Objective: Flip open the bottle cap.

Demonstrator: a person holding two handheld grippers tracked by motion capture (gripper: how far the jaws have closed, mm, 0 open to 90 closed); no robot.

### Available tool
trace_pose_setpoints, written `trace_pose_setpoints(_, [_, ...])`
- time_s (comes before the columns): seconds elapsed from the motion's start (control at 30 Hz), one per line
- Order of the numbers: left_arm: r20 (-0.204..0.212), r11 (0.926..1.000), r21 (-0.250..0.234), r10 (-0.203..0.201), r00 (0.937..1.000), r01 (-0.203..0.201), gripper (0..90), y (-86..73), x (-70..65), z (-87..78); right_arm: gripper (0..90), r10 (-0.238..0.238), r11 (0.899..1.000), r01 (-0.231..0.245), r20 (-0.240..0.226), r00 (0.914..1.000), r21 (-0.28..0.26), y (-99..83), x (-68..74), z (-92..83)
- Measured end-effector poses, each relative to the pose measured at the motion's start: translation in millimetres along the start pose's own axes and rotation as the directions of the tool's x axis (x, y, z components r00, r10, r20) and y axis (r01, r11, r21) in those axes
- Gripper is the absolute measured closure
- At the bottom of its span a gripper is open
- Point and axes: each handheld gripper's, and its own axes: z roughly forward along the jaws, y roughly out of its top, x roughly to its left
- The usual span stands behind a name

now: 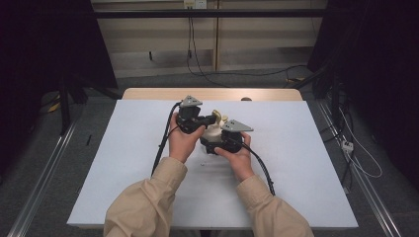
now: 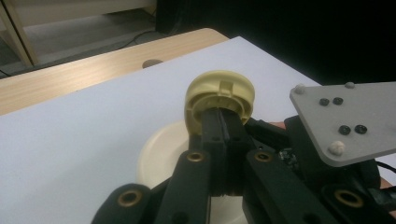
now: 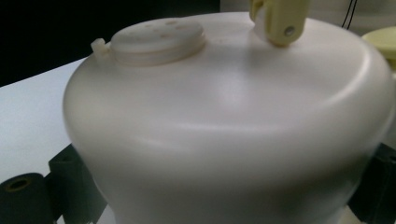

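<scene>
In the high view, the cream pot (image 1: 213,132) sits mid-tabletop (image 1: 123,163) between the left gripper (image 1: 210,120) and right gripper (image 1: 220,140). In the left gripper view, the jaws are pinched tight on the yellow lid (image 2: 219,95), lifted just above the pot: probably off, not yet set down. In the right gripper view, the jaws stand wide, hugging the pot's body (image 3: 224,130), steadying it.

No legible text, label, brand, number or sign appears anywhere. The cream container (image 3: 224,130) between the right tongs (image 1: 217,143) is plain; the yellow cap (image 2: 219,100) pinched by the left tongs (image 2: 223,126) shows moulded ribs but no lettering; the grey plate (image 2: 345,121) beside them bears screws alone, no marking.
</scene>
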Motion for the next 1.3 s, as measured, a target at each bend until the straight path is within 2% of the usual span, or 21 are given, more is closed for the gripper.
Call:
trace_pose_setpoints(0.53, [0.005, 1.0000, -0.003, 0.001, 1.0000, -0.001, 90.0, 1.7, -1.7, 3.3, 6.0, 0.002, 1.000, -0.002, 0.002, 1.0000, -0.001, 0.0, 0.5, -0.4])
trace_pose_setpoints(0.6, [0.009, 1.0000, 0.000, 0.010, 0.9999, -0.010, 90.0, 1.5, -1.7, 1.9, 6.0, 0.002, 1.000, -0.002, 0.001, 1.0000, 0.002, 0.2, 0.2, -0.2])
trace_pose_setpoints(0.7, [0.014, 0.9999, -0.017, 0.000, 0.9999, 0.000, 88.9, 0.5, -2.1, -2.4, 5.9, 0.004, 1.000, -0.004, 0.007, 1.0000, 0.008, 0.8, 0.7, -0.1])
trace_pose_setpoints(0.83, [0.017, 0.9993, -0.032, -0.017, 0.9997, 0.018, 81.4, -3.8, 1.0, -9.9, 5.7, 0.005, 1.000, -0.005, 0.013, 0.9999, 0.014, 1.7, 1.2, -0.2])
trace_pose_setpoints(0.9, [0.018, 0.9993, -0.031, -0.019, 0.9997, 0.019, 72.5, -6.9, 3.3, -13.9, 5.6, 0.013, 1.000, -0.013, 0.013, 0.9998, 0.027, 2.9, 1.3, -1.3])
trace_pose_setpoints(0.97, [0.020, 0.9986, -0.034, -0.038, 0.9991, 0.039, 65.4, -10.6, 5.7, -18.2, 5.0, 0.020, 0.999, -0.021, 0.012, 0.9997, 0.033, 3.1, 1.0, -2.7])
trace_pose_setpoints(1.13, [0.017, 0.9977, -0.037, -0.056, 0.9983, 0.056, 43.9, -22.1, 11.2, -29.7, 2.3, 0.067, 0.995, -0.066, -0.011, 0.9977, 0.077, 2.4, -0.3, -6.0])
trace_pose_setpoints(1.23, [-0.009, 0.9974, -0.035, -0.064, 0.9979, 0.064, 31.0, -30.3, 13.1, -36.5, 1.7, 0.036, 0.994, -0.035, -0.007, 0.9993, 0.099, 0.6, 0.8, -7.6])
trace_pose_setpoints(1.3, [-0.005, 0.9969, -0.036, -0.071, 0.9975, 0.070, 24.8, -36.2, 14.4, -41.9, 2.5, 0.051, 0.993, -0.050, -0.009, 0.9986, 0.104, 1.0, 0.2, -10.6])
